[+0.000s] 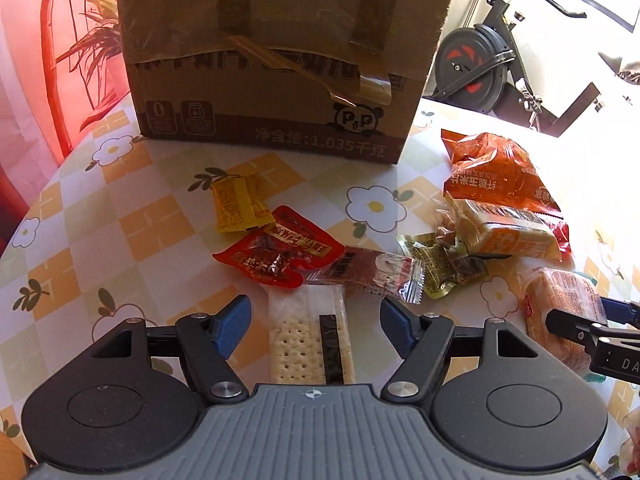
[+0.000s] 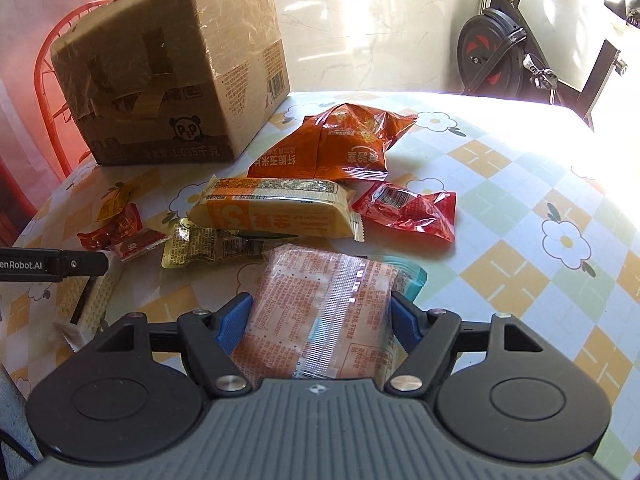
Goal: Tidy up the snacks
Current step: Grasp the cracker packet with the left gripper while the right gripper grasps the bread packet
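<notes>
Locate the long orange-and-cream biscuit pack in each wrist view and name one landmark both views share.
Left wrist view: the biscuit pack lies at the right, below the orange crisp bag.
Right wrist view: the same pack lies across the centre, in front of the crisp bag.
Shared landmark: the cardboard box with the panda print, standing on the far side of the table.

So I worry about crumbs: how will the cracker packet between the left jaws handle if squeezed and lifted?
The cracker packet probably lifts stiff and flat, since a rigid row of crackers shows through its clear wrap. It is likely fragile: a hard squeeze could snap them. The glossy film may be slippery, and the loose wrapper end beyond the crackers would likely flop.
</notes>
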